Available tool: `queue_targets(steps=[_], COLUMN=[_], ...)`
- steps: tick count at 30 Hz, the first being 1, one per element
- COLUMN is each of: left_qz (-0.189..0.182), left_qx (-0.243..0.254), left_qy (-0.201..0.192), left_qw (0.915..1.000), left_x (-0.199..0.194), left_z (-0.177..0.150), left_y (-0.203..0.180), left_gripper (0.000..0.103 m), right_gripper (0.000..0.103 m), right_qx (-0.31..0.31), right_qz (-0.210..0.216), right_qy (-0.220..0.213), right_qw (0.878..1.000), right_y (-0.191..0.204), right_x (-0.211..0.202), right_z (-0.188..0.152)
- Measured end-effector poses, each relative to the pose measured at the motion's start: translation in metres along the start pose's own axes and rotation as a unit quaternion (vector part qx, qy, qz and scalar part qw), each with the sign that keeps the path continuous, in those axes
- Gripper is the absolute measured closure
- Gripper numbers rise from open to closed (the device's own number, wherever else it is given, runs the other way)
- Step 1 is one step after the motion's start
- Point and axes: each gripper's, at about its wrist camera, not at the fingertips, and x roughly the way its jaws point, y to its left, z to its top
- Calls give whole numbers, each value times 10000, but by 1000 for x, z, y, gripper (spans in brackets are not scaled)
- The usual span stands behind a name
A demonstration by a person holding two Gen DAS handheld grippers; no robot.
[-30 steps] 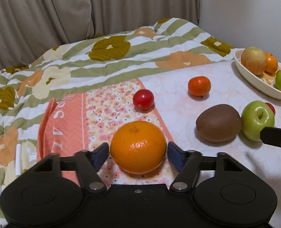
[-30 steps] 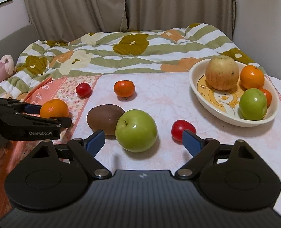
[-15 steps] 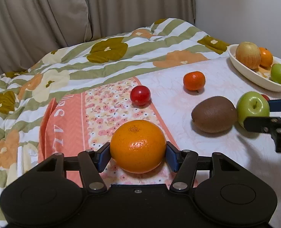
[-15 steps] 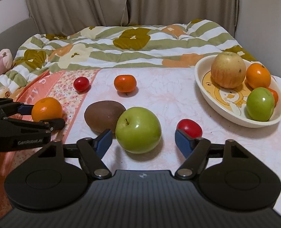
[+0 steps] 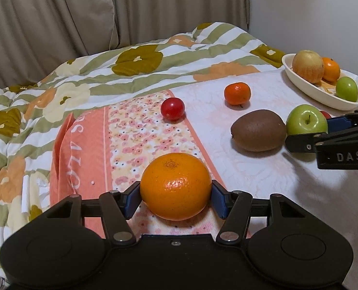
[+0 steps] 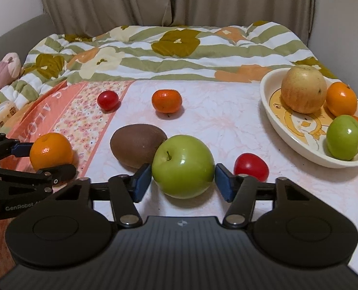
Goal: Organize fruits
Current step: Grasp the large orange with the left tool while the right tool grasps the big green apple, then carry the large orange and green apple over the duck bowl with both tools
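My left gripper (image 5: 175, 198) is shut on a big orange (image 5: 175, 189) resting on the floral cloth; it also shows in the right wrist view (image 6: 50, 151). My right gripper (image 6: 183, 181) has closed in around a green apple (image 6: 183, 165), its pads at the apple's sides with a sliver of gap. The apple also shows in the left wrist view (image 5: 306, 120). A brown kiwi (image 6: 137, 145) touches the apple's left. A small red fruit (image 6: 250, 166) lies to its right. A white bowl (image 6: 275, 120) at right holds several fruits.
A tangerine (image 6: 166, 100) and another small red fruit (image 6: 108, 100) lie farther back on the white cloth (image 6: 227, 125). A striped floral quilt (image 6: 179, 48) covers the back. Curtains hang behind. A wall is at right.
Both grippers have narrowed: the left one closed onto the orange, the right one moved forward and closed in around the green apple.
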Motion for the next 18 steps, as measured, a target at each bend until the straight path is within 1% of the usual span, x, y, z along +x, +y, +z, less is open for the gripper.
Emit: queue_targets(steps=[10,18], left_qz=[-36,33], left_qx=[-147,-261], left_qy=[18,-64], left_qw=[9999,9996], left_x=[-12,-32], left_z=[-5,0], left_y=[-6,-10], left_gripper=[39,39], right_gripper=[33,33], right_qx=[65,-35], right_qz=[29,118], right_qy=[-7,-98], right_qw=[10000,9999], right_y=[-1,-4], right_x=[-2,-20], right_z=[1,7])
